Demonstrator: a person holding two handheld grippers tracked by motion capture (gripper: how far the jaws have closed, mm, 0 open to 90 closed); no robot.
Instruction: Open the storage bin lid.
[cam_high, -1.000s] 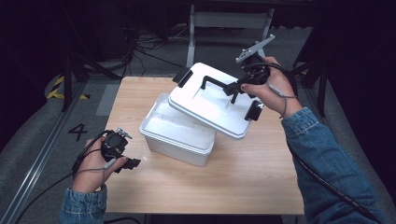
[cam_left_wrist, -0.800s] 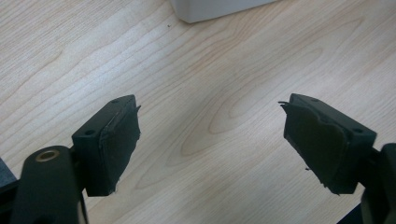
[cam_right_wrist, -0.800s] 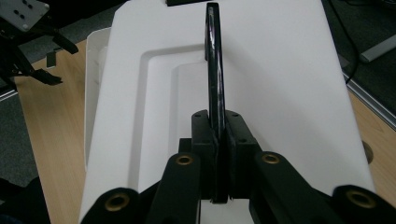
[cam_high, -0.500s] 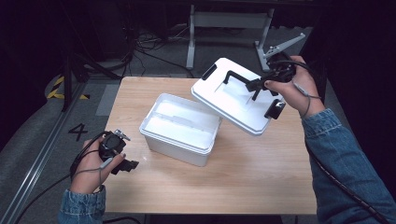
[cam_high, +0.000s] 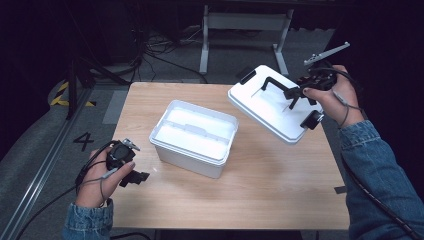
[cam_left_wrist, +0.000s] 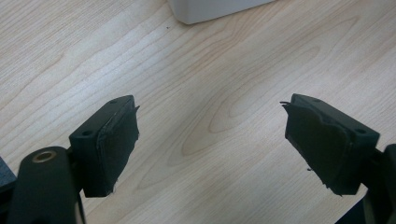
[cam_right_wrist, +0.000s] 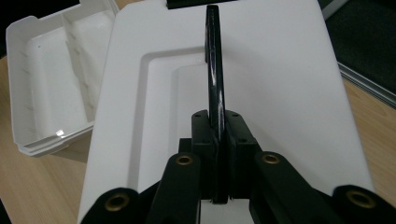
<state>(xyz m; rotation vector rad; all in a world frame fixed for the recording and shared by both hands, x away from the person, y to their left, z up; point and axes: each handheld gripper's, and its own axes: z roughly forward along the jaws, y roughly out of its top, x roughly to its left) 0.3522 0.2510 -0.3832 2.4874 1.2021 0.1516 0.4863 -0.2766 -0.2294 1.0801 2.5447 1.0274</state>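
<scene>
We recorded the white lid (cam_high: 270, 102) as already off the white storage box (cam_high: 194, 137) — it hung tilted in the air over the right part of the wooden table (cam_high: 260, 195), well apart from the box; we judged the removal step done and the setting-down of the lid left to do; no part of the lid touched the tabletop in the high view.

The right gripper (cam_high: 296, 95) was clamped on the lid's black handle (cam_right_wrist: 214, 60), its jaws pressed together on either side of the handle bar in the right gripper view; the left gripper (cam_high: 136, 176) rested low over the table near the box's front-left corner, jaws standing wide apart with bare wood between them and nothing held.

The box sat open near the table's middle, its long side skewed to the table edge; inside we saw a white inner tray (cam_right_wrist: 70, 79) with a divider, no contents discernible.

Count — one box; one lid; one handle on the lid; two black latches on the lid, one at its far edge (cam_high: 248, 76) and one at its near-right edge (cam_high: 312, 120); two grippers; two hands, each in a denim sleeve; one table.
</scene>
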